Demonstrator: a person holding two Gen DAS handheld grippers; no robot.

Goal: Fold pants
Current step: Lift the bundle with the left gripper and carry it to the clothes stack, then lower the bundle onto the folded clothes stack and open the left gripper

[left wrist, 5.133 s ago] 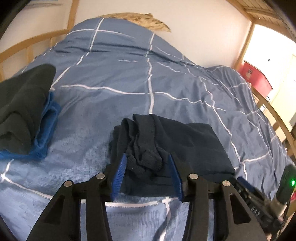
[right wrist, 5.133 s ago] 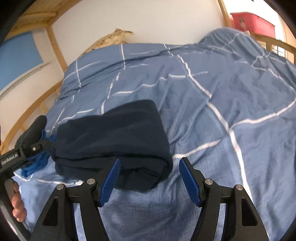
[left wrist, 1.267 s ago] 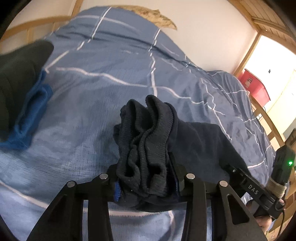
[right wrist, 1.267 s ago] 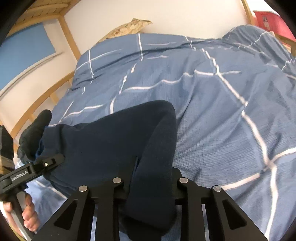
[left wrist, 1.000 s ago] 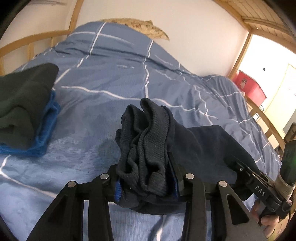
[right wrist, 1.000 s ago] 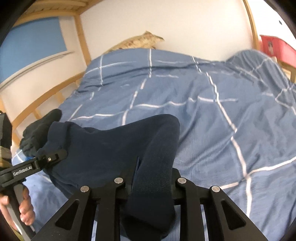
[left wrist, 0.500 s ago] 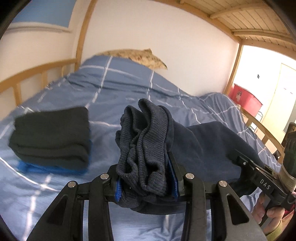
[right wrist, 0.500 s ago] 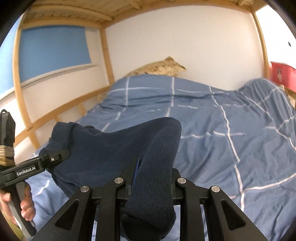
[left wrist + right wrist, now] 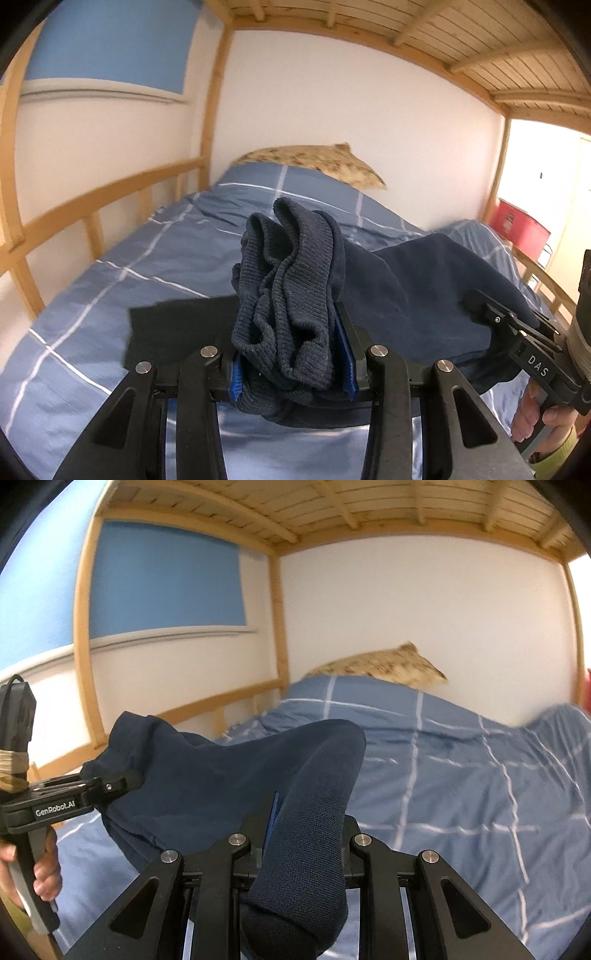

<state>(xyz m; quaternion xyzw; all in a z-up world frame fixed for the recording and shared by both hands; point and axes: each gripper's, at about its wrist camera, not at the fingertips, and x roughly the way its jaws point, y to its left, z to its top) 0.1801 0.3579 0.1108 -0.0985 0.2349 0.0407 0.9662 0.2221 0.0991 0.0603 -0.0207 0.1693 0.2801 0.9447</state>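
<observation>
The folded navy pants (image 9: 413, 295) hang in the air between my two grippers, above the blue checked duvet (image 9: 155, 266). My left gripper (image 9: 291, 365) is shut on the bunched ribbed end of the pants (image 9: 291, 280). My right gripper (image 9: 303, 834) is shut on the other folded edge of the pants (image 9: 236, 771). The right gripper shows in the left wrist view (image 9: 517, 332). The left gripper shows in the right wrist view (image 9: 92, 790), gripping the far corner.
A folded dark garment (image 9: 177, 325) lies on the duvet just left of and behind my left gripper. A patterned pillow (image 9: 314, 166) sits at the head of the bed. A wooden rail (image 9: 92, 206) runs along the left. A red bin (image 9: 517, 229) stands at the far right.
Both grippers closed on the pants, then lifted them off the duvet and carried them left toward the folded dark garment. The views have tilted up to the wall and slats.
</observation>
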